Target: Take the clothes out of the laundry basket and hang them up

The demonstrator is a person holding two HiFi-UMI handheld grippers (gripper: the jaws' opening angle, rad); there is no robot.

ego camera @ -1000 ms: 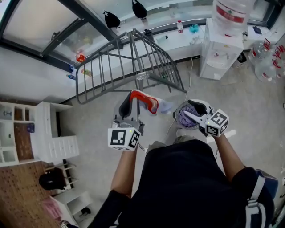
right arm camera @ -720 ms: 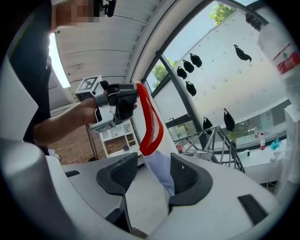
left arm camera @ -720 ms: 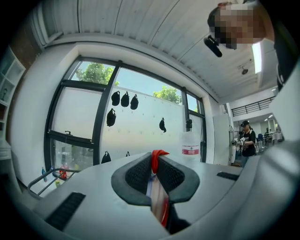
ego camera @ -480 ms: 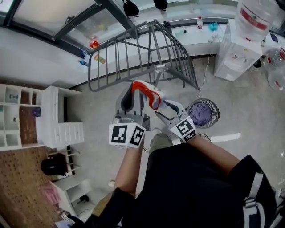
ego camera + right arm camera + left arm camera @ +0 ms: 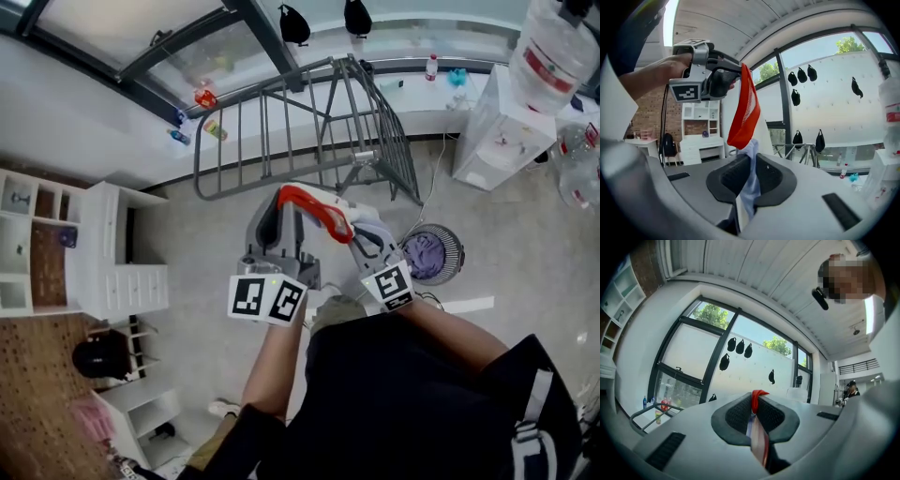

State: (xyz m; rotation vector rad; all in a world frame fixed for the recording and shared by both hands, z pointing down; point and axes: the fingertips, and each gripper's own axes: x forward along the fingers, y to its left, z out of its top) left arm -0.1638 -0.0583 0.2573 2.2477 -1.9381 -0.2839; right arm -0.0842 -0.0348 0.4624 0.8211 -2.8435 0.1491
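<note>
A red and pale blue garment (image 5: 317, 208) hangs between my two grippers, above the floor in front of the grey drying rack (image 5: 309, 122). My left gripper (image 5: 281, 199) is shut on its red edge (image 5: 758, 398). My right gripper (image 5: 354, 236) has just been closing, and the pale blue cloth (image 5: 749, 183) sits pinched between its pads. In the right gripper view the red part (image 5: 744, 110) rises from my jaws up to the left gripper (image 5: 719, 80). The round laundry basket (image 5: 457, 251) stands on the floor at the right, with purple clothes (image 5: 427, 255) in it.
A white water dispenser (image 5: 502, 131) with a large bottle (image 5: 562, 52) stands at the right by the window ledge. White shelving (image 5: 103, 272) lines the left wall. Black items (image 5: 801, 75) hang on the pane outside.
My right gripper has swung left from above the basket to the garment and shut on its pale blue part. The left gripper has lifted the red edge a little.
</note>
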